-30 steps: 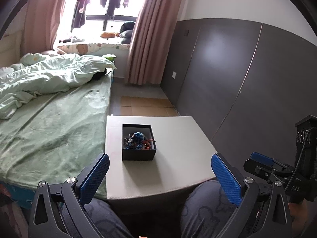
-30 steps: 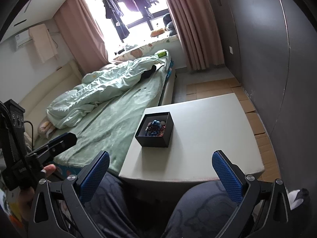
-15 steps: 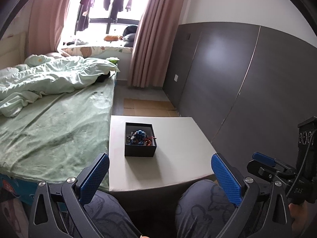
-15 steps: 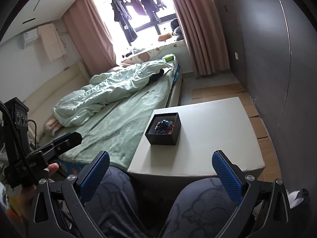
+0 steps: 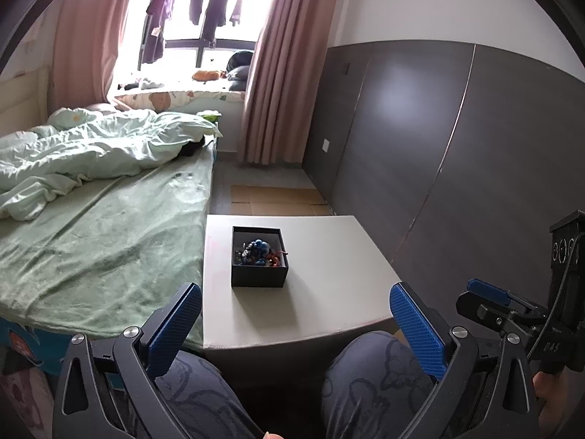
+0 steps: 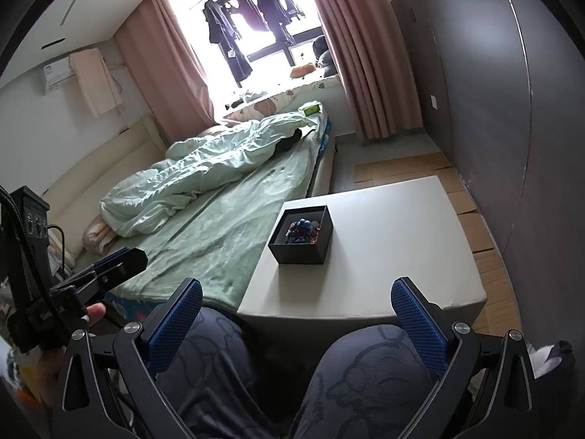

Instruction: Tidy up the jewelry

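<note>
Sitting: a person's knees show under both grippers, which are held back at 6 o'clock of the white table (image 5: 329, 256), well apart from everything on it.
Box: 1 black box (image 5: 259, 256) stands open-topped on the table, toward its 9 o'clock edge beside the bed (image 5: 102, 241).
Jewelry: the jewelry (image 5: 260, 253) lies heaped inside the box, a tangle of blue, dark and red beads; none shows loose on the table.
Left gripper: the left gripper (image 5: 295, 323) has its 2 blue pads spread wide, holding nothing.
Right gripper: the right gripper (image 6: 297, 323) is likewise spread wide and empty.
Handling: likely light, limp beaded strands that snag on each other; a lifted piece may drag its neighbours along. The beads look hard and round, so may slip from a pinch.
Hold: best taken at a loop or strand standing proud of the heap, not at 1 bead; the box itself looks stiff enough to grip by a wall.
Stage: fits both a heap waiting to be sorted and pieces gathered back into the box.
Change: compared with 1.0 s ago, both cameras sit further back and the box looks smaller and further off; the pads' spread is unchanged.
</note>
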{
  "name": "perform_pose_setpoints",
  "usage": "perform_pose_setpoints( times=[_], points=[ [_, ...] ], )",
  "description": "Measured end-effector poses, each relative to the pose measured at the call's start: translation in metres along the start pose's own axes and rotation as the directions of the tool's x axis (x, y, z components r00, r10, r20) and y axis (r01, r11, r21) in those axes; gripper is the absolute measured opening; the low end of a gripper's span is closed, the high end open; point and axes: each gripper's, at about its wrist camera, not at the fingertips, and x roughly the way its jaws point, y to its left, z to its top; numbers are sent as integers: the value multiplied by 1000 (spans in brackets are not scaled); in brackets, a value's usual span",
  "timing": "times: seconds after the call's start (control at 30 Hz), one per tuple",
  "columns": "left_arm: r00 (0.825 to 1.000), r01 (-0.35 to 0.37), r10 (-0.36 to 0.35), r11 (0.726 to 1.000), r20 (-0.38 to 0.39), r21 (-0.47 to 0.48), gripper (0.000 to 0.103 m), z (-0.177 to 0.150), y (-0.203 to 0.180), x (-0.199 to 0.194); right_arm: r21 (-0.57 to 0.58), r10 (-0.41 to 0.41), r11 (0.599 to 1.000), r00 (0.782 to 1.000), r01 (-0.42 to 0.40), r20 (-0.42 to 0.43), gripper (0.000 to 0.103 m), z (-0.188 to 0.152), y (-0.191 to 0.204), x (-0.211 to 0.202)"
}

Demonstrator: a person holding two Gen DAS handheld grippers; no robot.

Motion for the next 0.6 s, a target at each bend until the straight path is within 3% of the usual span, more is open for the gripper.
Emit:
perform_pose_setpoints(
  times=[0.6],
  points=[
    [1000,-23,23,1000,8,21,103,-4,-4,-8,-15,-12,1000,1000,12,12,103,-3,2,-3]
  ],
)
